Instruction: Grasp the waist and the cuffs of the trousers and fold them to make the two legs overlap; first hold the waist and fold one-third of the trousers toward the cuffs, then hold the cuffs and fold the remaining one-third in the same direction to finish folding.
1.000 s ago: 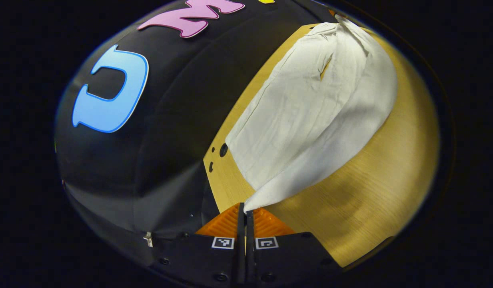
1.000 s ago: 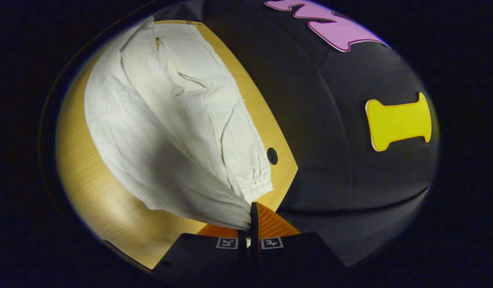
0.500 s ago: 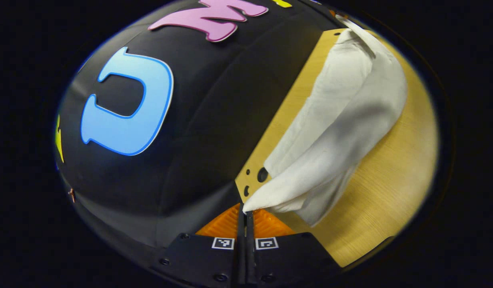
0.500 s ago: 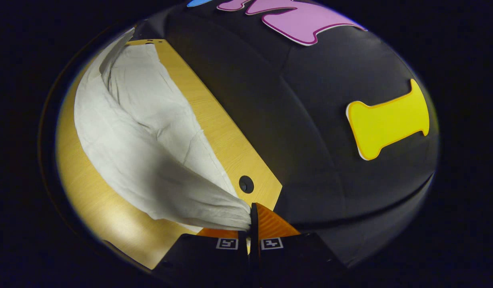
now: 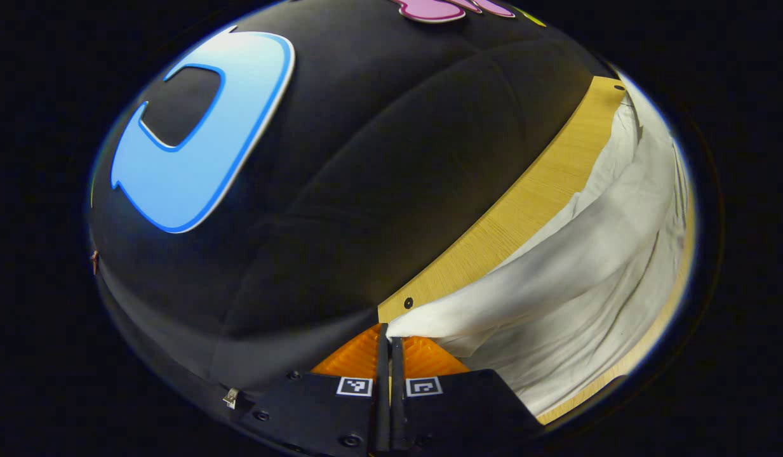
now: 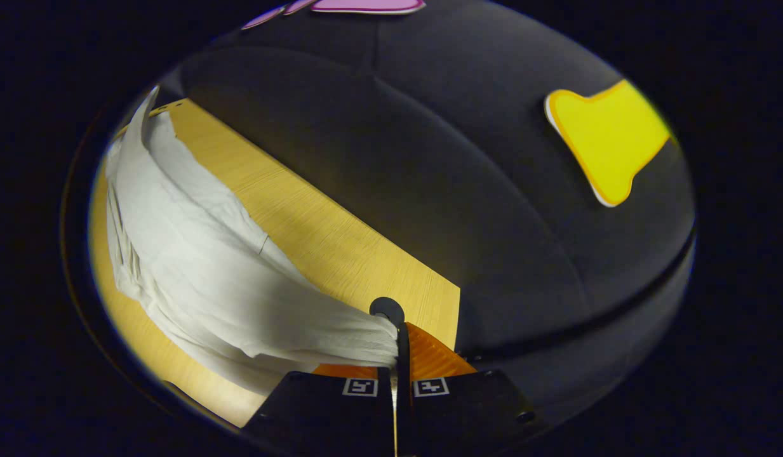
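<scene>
The white trousers [image 5: 588,273] lie lengthwise on the wooden table [image 5: 531,203], with one long edge lifted and carried toward the table's far edge. In the left gripper view my left gripper [image 5: 386,336] is shut on one end of that lifted edge, close to the far edge of the table. In the right gripper view the trousers [image 6: 194,254] stretch off to the left in a long draped fold. My right gripper [image 6: 397,346] is shut on their other end, low over the table [image 6: 315,235]. The layer beneath is mostly hidden.
The black booth wall [image 5: 340,190] rises right behind the table's far edge. A round cable hole [image 6: 387,309] sits in the table just ahead of my right gripper. A small hole [image 5: 408,303] marks the corner near my left gripper. Bare wood runs along the far edge.
Both grippers have carried the lifted side of the trousers across toward the far edge and lower down. The cloth now covers the leg that lay open a second ago.
</scene>
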Tool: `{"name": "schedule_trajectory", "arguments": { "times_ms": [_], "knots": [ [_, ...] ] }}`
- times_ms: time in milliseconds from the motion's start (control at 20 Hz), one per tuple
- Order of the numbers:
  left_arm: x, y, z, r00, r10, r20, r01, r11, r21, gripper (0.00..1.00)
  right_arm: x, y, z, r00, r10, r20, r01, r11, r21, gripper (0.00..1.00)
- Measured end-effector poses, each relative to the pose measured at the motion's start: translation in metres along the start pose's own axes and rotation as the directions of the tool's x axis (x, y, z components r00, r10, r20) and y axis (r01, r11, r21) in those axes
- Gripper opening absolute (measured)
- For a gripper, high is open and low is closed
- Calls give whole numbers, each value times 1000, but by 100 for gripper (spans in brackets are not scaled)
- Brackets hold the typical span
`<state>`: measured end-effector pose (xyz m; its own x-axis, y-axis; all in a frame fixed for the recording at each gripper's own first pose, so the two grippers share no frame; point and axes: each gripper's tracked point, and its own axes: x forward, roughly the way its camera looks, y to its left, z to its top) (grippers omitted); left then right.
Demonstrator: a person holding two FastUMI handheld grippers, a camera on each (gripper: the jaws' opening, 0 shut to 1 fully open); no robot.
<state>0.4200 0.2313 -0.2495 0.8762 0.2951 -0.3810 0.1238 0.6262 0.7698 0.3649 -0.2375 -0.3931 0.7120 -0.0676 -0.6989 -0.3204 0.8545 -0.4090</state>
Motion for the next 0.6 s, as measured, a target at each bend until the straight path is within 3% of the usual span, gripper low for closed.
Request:
{"name": "schedule_trajectory", "arguments": {
  "times_ms": [150, 300, 350, 450, 500, 550, 600],
  "knots": [
    [29, -16, 2, 1000, -6, -13, 6, 999, -43, 5, 15, 0, -6, 999, 16, -43, -8, 985, 172, 6],
    [41, -31, 0, 999, -27, -28, 24, 993, -119, 7, 19, 1, -19, 995, 42, -96, -15, 964, 267, 6],
    [42, -34, -3, 999, -24, -25, 21, 991, -135, 11, 18, 2, -17, 994, 52, -94, -22, 954, 299, 14],
    [41, -33, -9, 999, -22, -27, 17, 986, -166, 43, 22, 5, -13, 995, 54, -87, -18, 927, 374, 28],
    [38, -31, -11, 999, -15, -28, 10, 983, -182, 58, 21, 5, -10, 995, 58, -80, -20, 911, 412, 51],
    [35, -25, -12, 1000, -5, -27, -1, 980, -200, 68, 14, 3, -6, 995, 71, -72, -31, 893, 450, 73],
    [31, -19, -12, 1000, 7, -24, -12, 975, -224, 71, 11, 1, -5, 994, 85, -68, -42, 874, 484, 96]
  ]
}}
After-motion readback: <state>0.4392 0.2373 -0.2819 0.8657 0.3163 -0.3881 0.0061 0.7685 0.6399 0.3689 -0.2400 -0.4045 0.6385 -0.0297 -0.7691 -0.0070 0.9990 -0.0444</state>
